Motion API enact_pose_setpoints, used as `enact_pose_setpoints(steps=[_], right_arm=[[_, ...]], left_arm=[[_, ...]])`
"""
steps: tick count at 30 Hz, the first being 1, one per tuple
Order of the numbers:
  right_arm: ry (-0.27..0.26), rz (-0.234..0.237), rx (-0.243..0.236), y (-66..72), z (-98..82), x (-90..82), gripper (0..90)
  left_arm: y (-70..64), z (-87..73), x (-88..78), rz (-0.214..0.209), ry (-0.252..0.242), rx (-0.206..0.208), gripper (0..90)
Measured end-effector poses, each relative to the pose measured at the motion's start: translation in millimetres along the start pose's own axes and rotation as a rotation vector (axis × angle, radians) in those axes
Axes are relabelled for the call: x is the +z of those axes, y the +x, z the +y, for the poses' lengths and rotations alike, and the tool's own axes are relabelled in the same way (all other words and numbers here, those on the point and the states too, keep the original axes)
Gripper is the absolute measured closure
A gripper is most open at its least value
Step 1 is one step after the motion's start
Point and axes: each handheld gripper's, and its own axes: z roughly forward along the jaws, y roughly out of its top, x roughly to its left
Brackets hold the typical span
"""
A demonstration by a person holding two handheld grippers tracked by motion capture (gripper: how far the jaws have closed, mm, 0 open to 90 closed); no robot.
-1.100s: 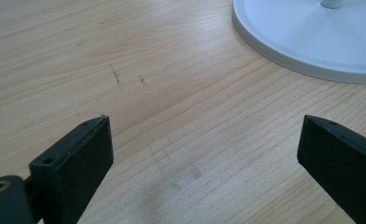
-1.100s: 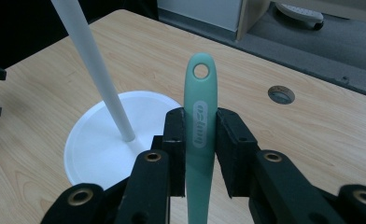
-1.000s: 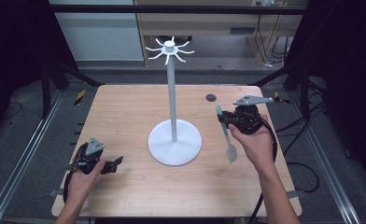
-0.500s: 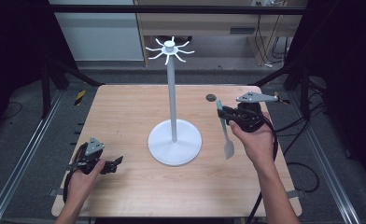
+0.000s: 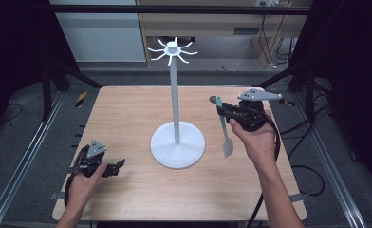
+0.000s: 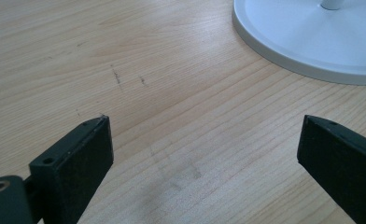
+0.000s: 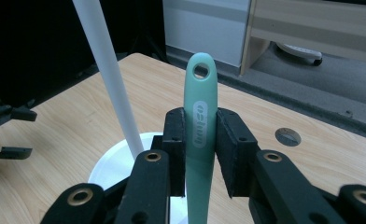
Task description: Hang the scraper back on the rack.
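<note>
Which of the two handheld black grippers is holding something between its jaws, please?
The right gripper: its jaws clamp the mint-green spatula's handle. The left gripper rests open with nothing between its jaws.

My grippers are matte black with brass-ringed screw holes, grey three-cornered plates on top, black cables trailing; forearms bare.

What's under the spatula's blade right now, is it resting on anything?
No. The spatula hangs from the right gripper, handle clamped, blade over bare table beside the stand's base. The spot directly beneath the blade is covered.
</note>
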Motion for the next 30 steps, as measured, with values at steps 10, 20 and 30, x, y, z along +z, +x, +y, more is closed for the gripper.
enact_pose_setpoints(steps=[10,20,30], right_arm=[[-0.026,0.014,-0.007,7.8,10.2,-0.6,74.5],[-0.057,0.028,-0.02,16.5,23.7,-1.0,74.5],[-0.079,0.027,-0.035,22.2,37.6,-4.6,74.5]], left_arm=[[0.2,0.0,-0.1,0.001,-0.001,-0.001,3.2],[0.1,0.0,-0.1,0.001,-0.001,0.0,3.2],[-0.1,0.1,0.0,0.0,0.0,0.001,3.2]])
